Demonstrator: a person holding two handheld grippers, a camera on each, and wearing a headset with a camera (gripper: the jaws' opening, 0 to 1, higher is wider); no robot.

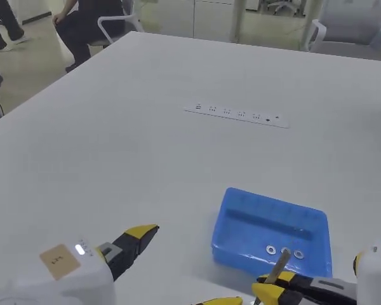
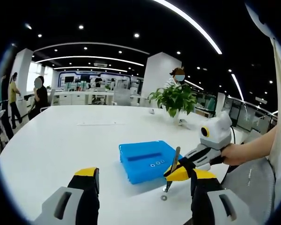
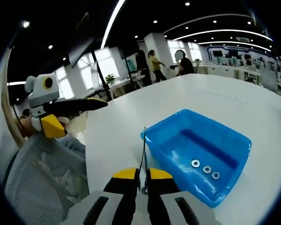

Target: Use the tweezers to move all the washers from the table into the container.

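Head view: blue container [image 1: 273, 203] at the near right of the desk [image 1: 146, 127], three washers [image 1: 284, 252] on its floor. The right tool [image 1: 265, 291] is at its near side, with the tweezers [image 1: 279, 265] slanting up over the near wall. A socket strip [image 1: 238, 115] lies farther off, well apart. Left gripper view: left tool [image 2: 140, 173] gaping wide, nothing held. One loose washer [image 2: 164, 198] lies on the desk just near of the container, the tweezers' tip close above it. A plant [image 2: 175, 98] stands at the far edge. Right gripper view: right tool pinched tight on the tweezers' shank. Step, as judged: pickup of the loose washer. The next move calls for tips set astride it, a squeeze, then a lift over the wall. Hindrances: the container wall and one left-tool jaw, both near.
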